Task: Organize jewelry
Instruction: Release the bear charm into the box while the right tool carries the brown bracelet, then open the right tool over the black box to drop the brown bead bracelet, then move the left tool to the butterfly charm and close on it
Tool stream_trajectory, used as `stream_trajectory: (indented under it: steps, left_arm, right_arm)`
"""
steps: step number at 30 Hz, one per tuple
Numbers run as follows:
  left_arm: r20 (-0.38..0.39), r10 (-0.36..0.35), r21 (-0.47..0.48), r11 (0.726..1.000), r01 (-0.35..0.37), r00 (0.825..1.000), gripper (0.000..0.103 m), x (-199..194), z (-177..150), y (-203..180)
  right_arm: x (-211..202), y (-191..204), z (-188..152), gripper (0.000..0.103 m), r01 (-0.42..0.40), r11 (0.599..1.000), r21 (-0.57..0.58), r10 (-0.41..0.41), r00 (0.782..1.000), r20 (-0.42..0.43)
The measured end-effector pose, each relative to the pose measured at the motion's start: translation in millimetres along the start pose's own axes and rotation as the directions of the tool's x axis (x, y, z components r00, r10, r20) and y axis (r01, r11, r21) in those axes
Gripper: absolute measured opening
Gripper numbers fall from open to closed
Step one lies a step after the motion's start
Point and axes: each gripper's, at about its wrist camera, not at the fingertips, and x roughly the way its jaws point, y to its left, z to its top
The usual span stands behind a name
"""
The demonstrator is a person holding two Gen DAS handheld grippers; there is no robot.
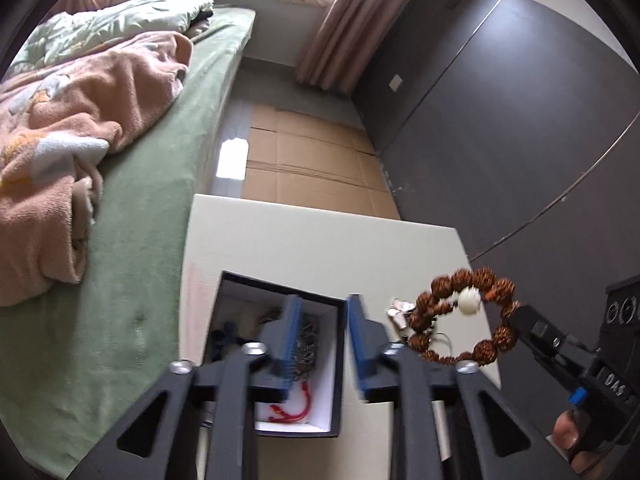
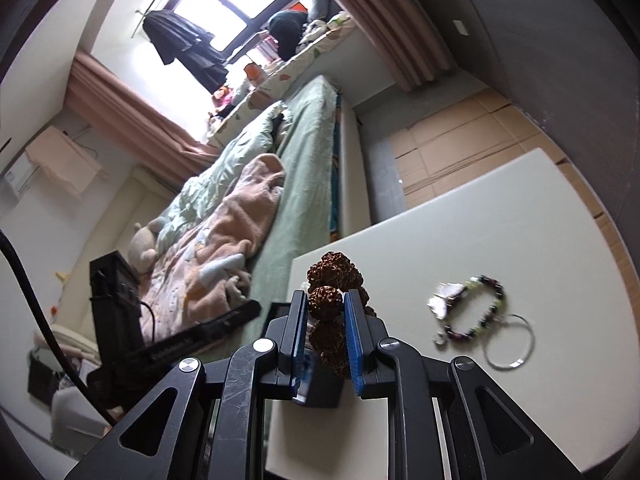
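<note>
My left gripper [image 1: 324,344] stands open above a black box with a white lining [image 1: 339,364], nothing pinched between its blue pads. In the box lie a dark chain [image 1: 307,342] and a red cord [image 1: 292,410]. My right gripper [image 2: 326,312] is shut on a bracelet of large brown knobbly beads [image 2: 326,300]. In the left wrist view that bracelet [image 1: 464,316] hangs as a loop with one white bead, just right of the box. On the white table [image 2: 480,220] lie a dark and green bead bracelet [image 2: 476,312], a thin silver bangle [image 2: 510,342] and a small silvery piece [image 2: 444,300].
A bed with a green sheet [image 1: 160,208] and a pink blanket [image 1: 80,120] runs along the table's left side. Flattened cardboard [image 1: 312,160] covers the floor beyond the table. A dark wall [image 1: 500,120] stands to the right. A hand [image 1: 568,432] holds the right gripper.
</note>
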Motion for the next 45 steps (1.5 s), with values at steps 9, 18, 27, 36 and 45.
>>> stream_trajectory:
  steps: [9,18,27,36,45]
  left_arm:
    - [0.082,0.041,-0.067,0.997,-0.036,0.996,0.068,-19.2,8.5,27.7]
    - [0.101,0.062,-0.141,0.989,-0.047,0.993,0.068,-28.6,13.4,54.0]
    - [0.105,0.039,-0.096,0.995,-0.029,0.994,0.068,-34.5,3.2,34.6]
    - [0.098,0.017,-0.021,1.000,-0.015,0.995,0.068,-33.1,-15.4,-5.2]
    - [0.065,0.008,0.074,0.997,-0.013,0.998,0.068,-19.6,-32.0,-46.8]
  right_arm:
    - [35.1,32.9,-0.4,0.020,-0.088,0.995,-0.045,0.086,0.996,-0.040]
    - [78.7,44.0,-10.1,0.037,-0.099,0.995,-0.033,0.092,0.982,-0.165]
    - [33.2,22.0,-10.1,0.038,-0.042,0.999,-0.006,0.041,0.995,-0.096]
    - [-18.1,-8.8,-10.8,0.038,0.059,0.998,0.032,-0.057,0.997,-0.048]
    - [-53.1,-46.8,-11.2,0.038,0.116,0.986,0.119,-0.114,0.993,-0.021]
